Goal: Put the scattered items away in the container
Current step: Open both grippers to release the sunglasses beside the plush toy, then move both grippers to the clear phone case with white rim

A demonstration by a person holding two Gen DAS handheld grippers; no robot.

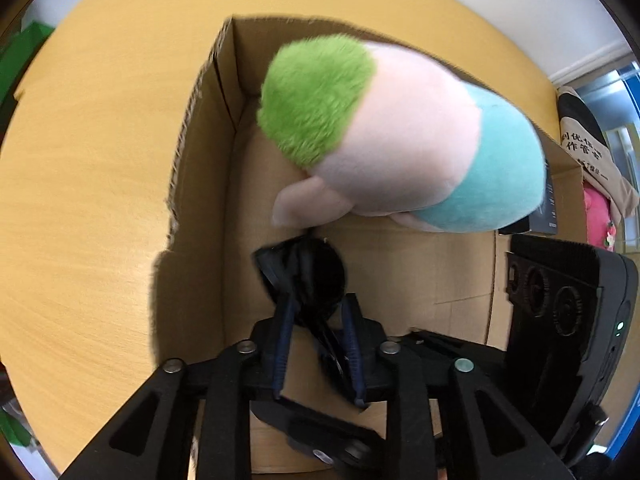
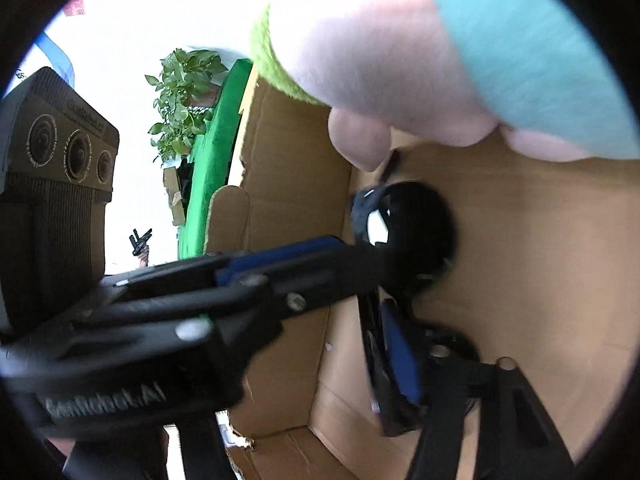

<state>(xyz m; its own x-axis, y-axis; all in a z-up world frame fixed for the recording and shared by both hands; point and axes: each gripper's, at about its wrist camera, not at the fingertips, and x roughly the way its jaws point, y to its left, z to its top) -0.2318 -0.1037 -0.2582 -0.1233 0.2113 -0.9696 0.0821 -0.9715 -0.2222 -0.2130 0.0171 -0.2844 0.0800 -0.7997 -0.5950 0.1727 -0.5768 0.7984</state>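
An open cardboard box (image 1: 208, 168) sits on the wooden table; it also shows in the right wrist view (image 2: 280, 184). A plush toy (image 1: 400, 136) in green, pink and teal hangs over the box, and fills the top of the right wrist view (image 2: 460, 48). A black fan-like object (image 1: 312, 276) is inside the box. My left gripper (image 1: 316, 312) reaches into the box, its blue-padded fingers around this object. The left gripper also shows in the right wrist view (image 2: 340, 252), with the black object (image 2: 408, 228) at its tips. One finger (image 2: 400, 364) of my right gripper shows; its grip is hidden.
The right gripper's camera housing (image 1: 568, 320) stands at the box's right side. A beige bag with print (image 1: 588, 148) and a pink item (image 1: 596, 212) lie at the table's far right. A green object and a potted plant (image 2: 184, 92) stand beyond the box.
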